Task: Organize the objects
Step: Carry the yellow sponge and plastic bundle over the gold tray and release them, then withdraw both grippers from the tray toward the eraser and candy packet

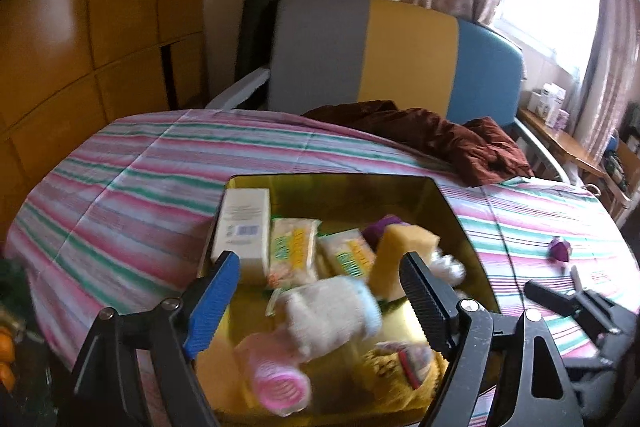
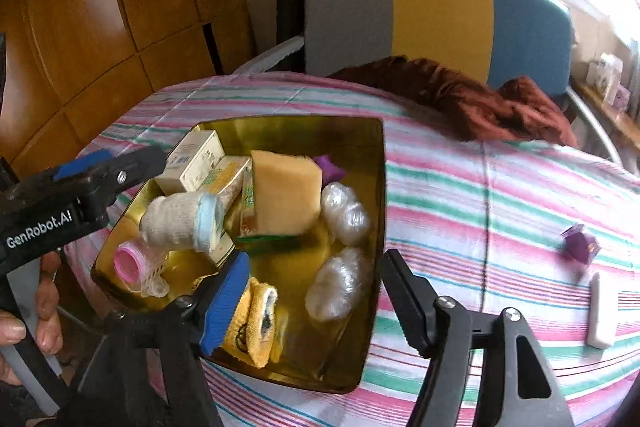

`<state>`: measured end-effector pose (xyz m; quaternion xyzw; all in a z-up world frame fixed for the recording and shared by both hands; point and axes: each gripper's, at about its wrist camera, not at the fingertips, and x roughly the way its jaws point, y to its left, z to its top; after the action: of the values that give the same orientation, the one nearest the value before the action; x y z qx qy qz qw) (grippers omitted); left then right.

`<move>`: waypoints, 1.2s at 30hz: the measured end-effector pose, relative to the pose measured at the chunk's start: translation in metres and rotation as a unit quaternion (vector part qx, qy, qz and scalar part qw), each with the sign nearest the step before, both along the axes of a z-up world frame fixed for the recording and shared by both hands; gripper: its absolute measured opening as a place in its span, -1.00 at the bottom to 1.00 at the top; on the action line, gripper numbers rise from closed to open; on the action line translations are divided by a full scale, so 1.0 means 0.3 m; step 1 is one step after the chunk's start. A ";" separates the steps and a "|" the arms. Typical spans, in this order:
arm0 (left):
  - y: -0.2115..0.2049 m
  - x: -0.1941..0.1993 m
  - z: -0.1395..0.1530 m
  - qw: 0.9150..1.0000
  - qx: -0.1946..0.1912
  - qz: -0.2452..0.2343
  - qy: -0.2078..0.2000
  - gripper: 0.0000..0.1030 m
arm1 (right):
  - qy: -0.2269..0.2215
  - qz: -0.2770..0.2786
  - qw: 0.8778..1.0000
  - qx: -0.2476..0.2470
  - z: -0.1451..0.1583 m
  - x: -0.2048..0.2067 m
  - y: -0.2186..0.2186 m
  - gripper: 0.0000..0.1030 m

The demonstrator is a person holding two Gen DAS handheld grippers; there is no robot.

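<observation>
Both grippers, left (image 1: 320, 291) and right (image 2: 314, 301), spread wide over gold metal tin (image 2: 382, 187), pinching nothing. Below left: knitted white sock (image 1: 330, 315), rolled, lying in tin, blue cuff toward yellow sponge block (image 2: 286, 197).

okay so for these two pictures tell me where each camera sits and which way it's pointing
Left wrist: sits on the left gripper, angled down over the gold tin toward the striped headboard; its own open jaws show, and the right gripper at lower right.
Right wrist: sits on the right gripper, angled down at the tin's right side; its own open jaws, the left gripper and a hand show.
Shared: the tin, the white sock, the yellow sponge, the striped sheet.
</observation>
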<state>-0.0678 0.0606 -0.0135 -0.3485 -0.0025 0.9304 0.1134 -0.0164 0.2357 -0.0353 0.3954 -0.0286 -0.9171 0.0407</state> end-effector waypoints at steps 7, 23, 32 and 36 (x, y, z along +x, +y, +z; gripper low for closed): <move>-0.017 0.045 0.012 1.000 -0.001 0.005 0.013 0.75 | 0.022 -0.020 0.999 0.045 0.021 0.038 -0.011 0.35; 0.079 0.151 0.049 0.998 -0.011 -0.050 0.036 0.78 | -0.002 -0.046 0.999 -0.011 0.008 0.109 0.086 0.34; 0.154 0.200 0.054 0.995 -0.027 -0.084 0.043 0.85 | -0.010 -0.060 0.998 -0.017 0.009 0.130 0.165 0.40; 0.202 0.204 0.053 0.993 -0.035 -0.102 0.039 0.85 | -0.009 -0.075 0.997 -0.006 0.021 0.135 0.218 0.43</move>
<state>-0.0066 0.1211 0.0025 -0.3145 0.0703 0.9263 0.1953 0.0242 0.3010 -0.0290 0.3999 -0.0645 -0.9139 -0.0261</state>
